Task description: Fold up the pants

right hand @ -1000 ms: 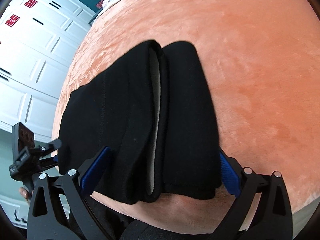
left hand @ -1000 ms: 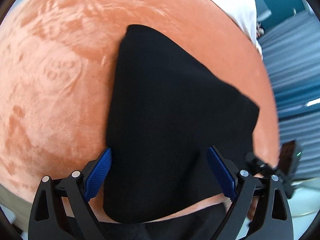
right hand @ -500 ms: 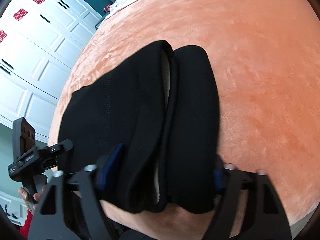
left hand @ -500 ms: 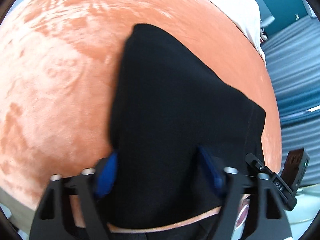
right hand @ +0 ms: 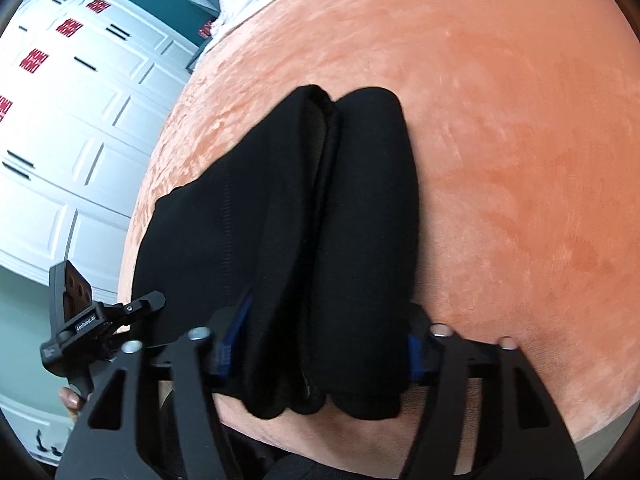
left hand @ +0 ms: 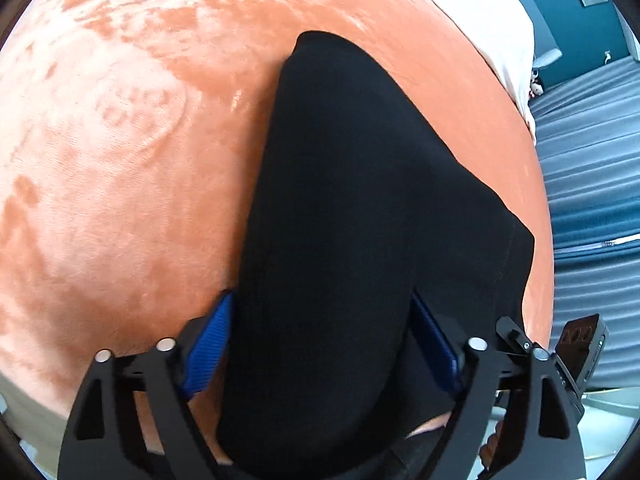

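Lying folded on the orange blanket, the black pants run up between the blue pads of both claws. The left gripper, jaws just reopened wide, straddles one end, its pads beside the cloth; whether they press it I cannot tell. The right gripper, also just reopening, hugs the layered end, its pads against the fabric.

The folded black fabric pants hide the left tool's blue fingertips; their near edge is cut off below.
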### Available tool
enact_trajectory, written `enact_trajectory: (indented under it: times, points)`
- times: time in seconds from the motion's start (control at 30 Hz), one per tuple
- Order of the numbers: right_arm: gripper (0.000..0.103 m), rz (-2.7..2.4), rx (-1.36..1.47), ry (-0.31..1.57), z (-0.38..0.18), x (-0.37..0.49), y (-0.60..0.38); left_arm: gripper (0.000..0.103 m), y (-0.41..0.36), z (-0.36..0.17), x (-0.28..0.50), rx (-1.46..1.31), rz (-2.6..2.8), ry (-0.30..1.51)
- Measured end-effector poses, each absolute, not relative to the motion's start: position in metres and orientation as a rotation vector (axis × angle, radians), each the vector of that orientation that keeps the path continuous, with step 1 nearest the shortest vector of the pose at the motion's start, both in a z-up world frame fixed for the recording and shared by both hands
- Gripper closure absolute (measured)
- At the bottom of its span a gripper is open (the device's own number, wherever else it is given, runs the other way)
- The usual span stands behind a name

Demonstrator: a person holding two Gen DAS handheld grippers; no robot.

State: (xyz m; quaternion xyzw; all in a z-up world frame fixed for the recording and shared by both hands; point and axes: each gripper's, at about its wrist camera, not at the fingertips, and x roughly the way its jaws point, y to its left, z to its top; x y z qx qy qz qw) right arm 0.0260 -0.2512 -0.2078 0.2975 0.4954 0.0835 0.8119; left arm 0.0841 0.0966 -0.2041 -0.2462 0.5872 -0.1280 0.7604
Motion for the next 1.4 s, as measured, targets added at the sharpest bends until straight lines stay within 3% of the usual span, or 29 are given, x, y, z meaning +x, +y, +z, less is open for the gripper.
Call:
enact_trajectory:
  times: [0.1, 0.13, 0.17, 0.2, 0.23, 0.33, 0.63, 0.97, 1.23, 1.4]
  points:
    - [0.035, 0.175, 0.623, 1.058, -0.209, 0.028, -0.248, 0.015, 0.082, -0.207, 0.085, -0.472, -0.248, 1.267]
    - [0.038, 0.171, 0.613, 1.056, -0.208, 0.029, -0.246, 0.029, 0.079, -0.205, 0.085, -0.468, -0.246, 1.264]
    - [0.043, 0.173, 0.611, 1.050, -0.206, 0.029, -0.245, 0.034, 0.079, -0.204, 0.088, -0.474, -0.243, 1.265]
    - [0.056, 0.188, 0.619, 1.045, -0.204, 0.029, -0.244, 0.051, 0.081, -0.201, 0.088, -0.486, -0.244, 1.264]
    - [0.061, 0.191, 0.620, 1.037, -0.200, 0.028, -0.243, 0.061, 0.083, -0.199, 0.089, -0.499, -0.255, 1.261]
    - [0.067, 0.189, 0.564, 1.012, -0.179, 0.023, -0.234, 0.072, 0.086, -0.183, 0.088, -0.470, -0.254, 1.248]
    - [0.070, 0.196, 0.509, 0.864, -0.101, -0.005, -0.215, 0.075, 0.052, -0.080, 0.076, -0.320, -0.307, 1.084]
    - [0.071, 0.237, 0.445, 0.599, 0.031, -0.042, -0.216, 0.075, 0.051, 0.063, 0.047, -0.261, -0.417, 0.830]
    - [0.071, 0.273, 0.377, 0.401, 0.131, 0.026, -0.235, 0.074, 0.034, 0.150, 0.123, -0.210, -0.450, 0.622]
    - [0.071, 0.259, 0.388, 0.349, 0.139, 0.110, -0.252, 0.074, 0.015, 0.157, 0.216, -0.200, -0.425, 0.559]
